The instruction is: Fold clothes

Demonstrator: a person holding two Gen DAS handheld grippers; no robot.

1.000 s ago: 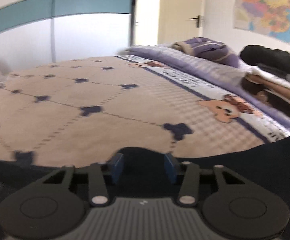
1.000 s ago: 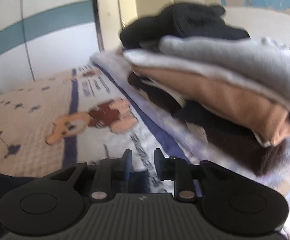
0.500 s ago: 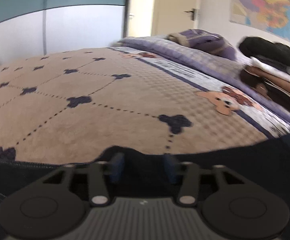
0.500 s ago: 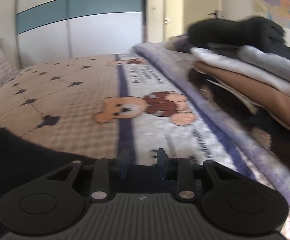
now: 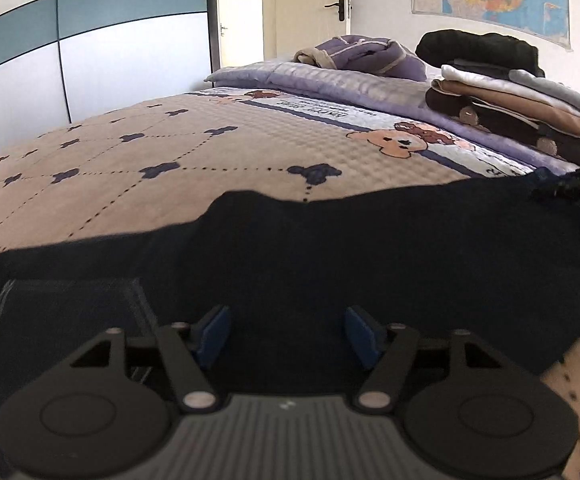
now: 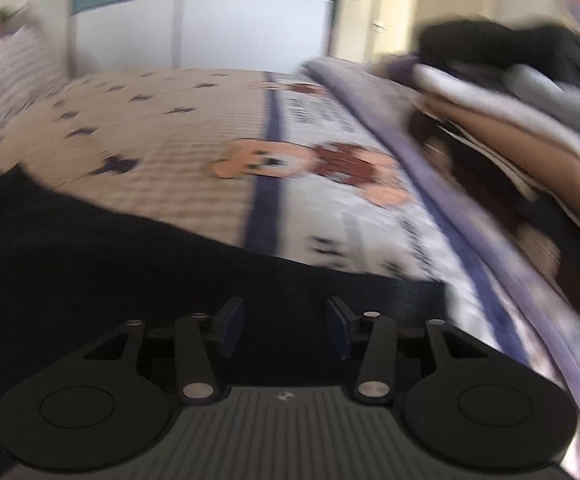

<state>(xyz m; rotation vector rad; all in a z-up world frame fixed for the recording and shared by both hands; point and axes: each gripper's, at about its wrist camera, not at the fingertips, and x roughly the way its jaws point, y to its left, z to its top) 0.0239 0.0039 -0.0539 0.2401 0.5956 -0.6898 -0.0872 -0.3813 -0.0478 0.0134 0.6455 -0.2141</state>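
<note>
A dark navy garment (image 5: pixel 370 248) lies spread on the beige quilted bed (image 5: pixel 209 160). My left gripper (image 5: pixel 285 334) is open just above it, blue pads apart, nothing between them. My right gripper (image 6: pixel 285 326) is also open above the garment's right part (image 6: pixel 89 260); that view is blurred. The right gripper's tip shows at the garment's far right corner in the left wrist view (image 5: pixel 578 188).
A stack of folded clothes (image 5: pixel 510 92) sits on the purple blanket (image 5: pixel 330 84) along the bed's right side; it also shows in the right wrist view (image 6: pixel 530 120). A crumpled purple garment (image 5: pixel 362 54) lies farther back. Wardrobe doors (image 5: pixel 109 60) stand behind the bed.
Both grippers have opened wider and let go of the dark garment, which now lies flat on the bed. The right gripper has swung left, away from the clothes stack.
</note>
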